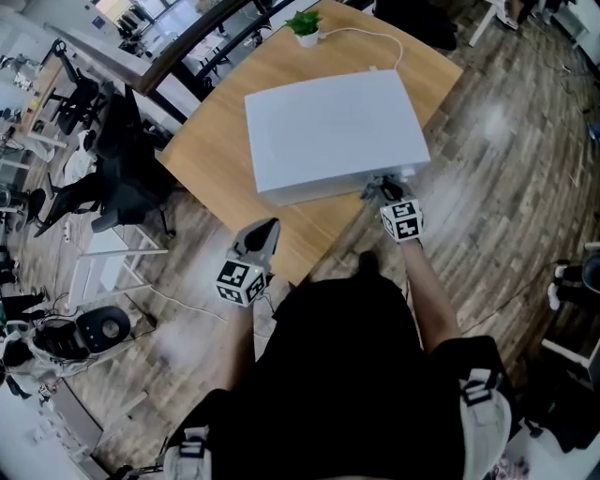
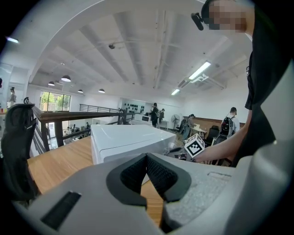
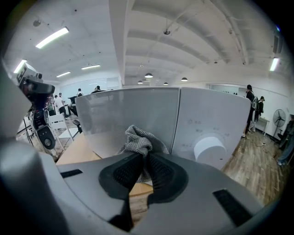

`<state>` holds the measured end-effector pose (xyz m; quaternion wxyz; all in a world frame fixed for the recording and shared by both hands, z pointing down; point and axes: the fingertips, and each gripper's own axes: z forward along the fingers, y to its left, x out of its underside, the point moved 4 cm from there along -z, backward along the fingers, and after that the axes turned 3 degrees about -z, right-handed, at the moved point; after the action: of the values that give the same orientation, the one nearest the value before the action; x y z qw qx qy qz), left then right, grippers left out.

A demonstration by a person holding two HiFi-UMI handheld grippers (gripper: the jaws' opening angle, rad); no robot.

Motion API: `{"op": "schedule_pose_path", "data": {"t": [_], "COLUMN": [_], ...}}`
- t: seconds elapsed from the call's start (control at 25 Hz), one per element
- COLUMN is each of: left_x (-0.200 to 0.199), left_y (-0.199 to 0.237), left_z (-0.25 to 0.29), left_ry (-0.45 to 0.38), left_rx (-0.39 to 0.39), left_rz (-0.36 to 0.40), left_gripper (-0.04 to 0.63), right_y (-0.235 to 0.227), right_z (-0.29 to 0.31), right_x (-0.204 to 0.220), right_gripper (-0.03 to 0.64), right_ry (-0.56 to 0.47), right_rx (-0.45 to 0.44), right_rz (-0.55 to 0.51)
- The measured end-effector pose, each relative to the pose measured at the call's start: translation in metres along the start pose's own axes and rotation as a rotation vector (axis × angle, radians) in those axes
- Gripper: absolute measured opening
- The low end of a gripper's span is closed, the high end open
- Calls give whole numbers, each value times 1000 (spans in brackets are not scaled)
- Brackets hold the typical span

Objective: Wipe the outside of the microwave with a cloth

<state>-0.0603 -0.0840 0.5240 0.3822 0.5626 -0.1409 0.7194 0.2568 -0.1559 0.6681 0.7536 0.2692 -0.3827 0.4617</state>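
1. At the far left a black office chair [image 1: 120, 173] stands on the wood floor, just beside the left edge of the wooden table [image 1: 211, 141].
2. The left gripper [image 1: 266, 227] hangs at the table's near edge, in front of the microwave's left front corner and apart from it. In the left gripper view its two dark pads meet at their tips [image 2: 147, 158] with nothing between them, and the gripper touches nothing.
3. The white microwave [image 1: 333, 131] sits in the middle of the table, its flat top facing up at the head camera. Behind it, at the table's far edge, stands a small potted plant [image 1: 306, 25], and a white cable [image 1: 380, 39] curves across the wood to the microwave's back.
4. A grey knitted cloth [image 3: 138, 143] is bunched against the microwave's front, on the grey door [image 3: 124, 119] close to the seam with the control panel.
5. The right gripper [image 1: 382, 191] is at the microwave's near right corner. The right gripper view shows its pads [image 3: 161, 172] clamped together on the cloth, whose folds stick out above the tips and press on the door.
6. Farther right on the front panel is a round white dial [image 3: 210, 148], clear of the cloth.
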Motion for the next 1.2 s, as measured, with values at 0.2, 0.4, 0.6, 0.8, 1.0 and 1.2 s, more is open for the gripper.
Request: {"op": "schedule_pose_path", "data": {"t": [0.2,0.4,0.6,0.8,1.0,1.2], "left_x": [5,4,11,12,12,17], "left_y": [6,12,19,23,25,30], "left_z": [-10,-21,-32,-38,-47,-59], "left_ry": [-3,-6,-5,-10,-16,-21], "left_rx": [-20,-40,-61,-76,-91,-115], "left_rz": [-13,-23,-29,-33,-39,-49], "left_gripper": [2,2,2,2,2,2], "right_y": [16,32,48,66,81,104], "right_z": [9,13,22,29,37,41], "right_x": [-3,-7,-9,-15,-22,-28], "right_gripper": [35,35,35,35,35,34], "right_ry": [2,18,0,5,-16,1], "right_rx": [-30,-62,-84,-124,-147,-192], "right_rz": [-13,-20,-20,-36,-59,-66]}}
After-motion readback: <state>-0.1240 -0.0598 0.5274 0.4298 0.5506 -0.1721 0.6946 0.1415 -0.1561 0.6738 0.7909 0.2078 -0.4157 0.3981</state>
